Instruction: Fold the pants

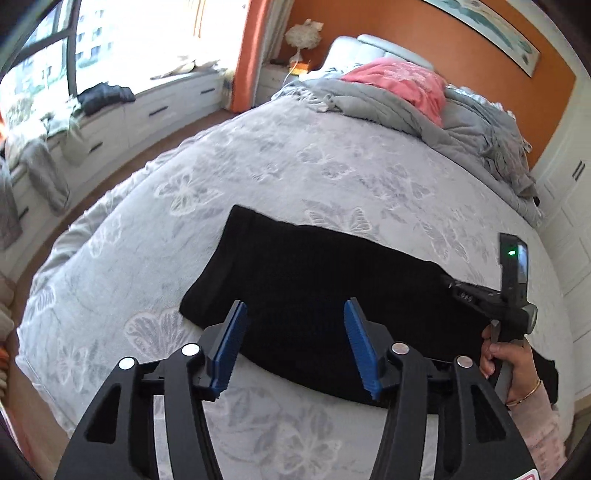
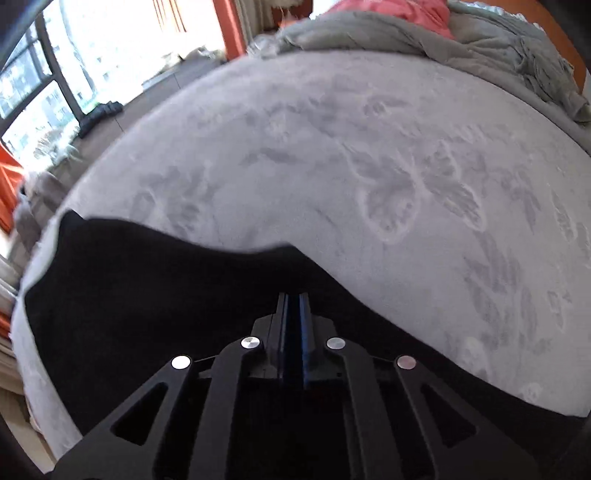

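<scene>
The black knit pants (image 1: 314, 288) lie flat on the grey butterfly-print bed (image 1: 258, 158). Left tool (image 1: 295, 347) hovers spread apart; right tool (image 2: 293, 325), clamped together, seemingly pinches cloth at three o'clock. Lift evenly, keeping edges aligned.

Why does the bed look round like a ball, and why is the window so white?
Both views: the fisheye lens bends the bed into a dome. Left wrist view: sunlight washes out the window. Right wrist view: the bedspread looks smeared and blurry, and the black pants show no detail.
</scene>
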`<action>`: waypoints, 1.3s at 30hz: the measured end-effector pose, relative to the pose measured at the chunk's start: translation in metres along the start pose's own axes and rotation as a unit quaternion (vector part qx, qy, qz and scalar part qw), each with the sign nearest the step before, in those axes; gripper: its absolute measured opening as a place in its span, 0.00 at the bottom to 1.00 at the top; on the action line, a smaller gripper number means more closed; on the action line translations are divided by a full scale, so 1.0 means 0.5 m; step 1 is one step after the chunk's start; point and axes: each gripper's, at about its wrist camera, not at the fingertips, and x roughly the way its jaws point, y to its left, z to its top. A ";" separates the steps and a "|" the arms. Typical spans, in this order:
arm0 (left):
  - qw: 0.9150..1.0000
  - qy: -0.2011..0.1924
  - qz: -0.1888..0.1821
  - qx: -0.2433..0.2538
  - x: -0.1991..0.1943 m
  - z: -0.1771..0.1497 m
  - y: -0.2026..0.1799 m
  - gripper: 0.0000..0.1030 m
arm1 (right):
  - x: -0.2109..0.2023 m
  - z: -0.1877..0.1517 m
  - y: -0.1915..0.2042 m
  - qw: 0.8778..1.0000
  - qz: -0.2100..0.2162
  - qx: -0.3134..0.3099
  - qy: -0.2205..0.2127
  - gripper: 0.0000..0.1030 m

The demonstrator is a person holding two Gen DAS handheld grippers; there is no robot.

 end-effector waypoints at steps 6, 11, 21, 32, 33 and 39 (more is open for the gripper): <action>0.998 -0.034 -0.005 0.060 -0.006 -0.046 -0.179 0.76 | -0.288 -0.141 -0.219 0.995 -0.047 0.054 -0.076 0.41; 0.997 0.001 -0.023 0.079 0.043 -0.097 -0.293 0.79 | -0.482 -0.385 -0.524 0.970 -0.168 0.156 -0.086 0.47; 0.994 0.027 -0.032 0.105 0.119 -0.162 -0.466 0.79 | -0.417 -0.561 -0.834 0.945 -0.205 0.254 -0.011 0.04; 0.998 0.018 -0.024 0.060 0.185 -0.152 -0.409 0.79 | -0.410 -0.554 -0.930 0.941 -0.243 0.234 -0.004 0.05; 0.998 0.019 -0.023 0.060 0.187 -0.152 -0.404 0.79 | -0.440 -0.569 -0.930 0.940 -0.233 0.247 -0.033 0.08; 0.997 0.020 -0.020 0.067 0.197 -0.153 -0.406 0.79 | -0.553 -0.645 -0.889 0.936 -0.165 0.294 -0.100 0.47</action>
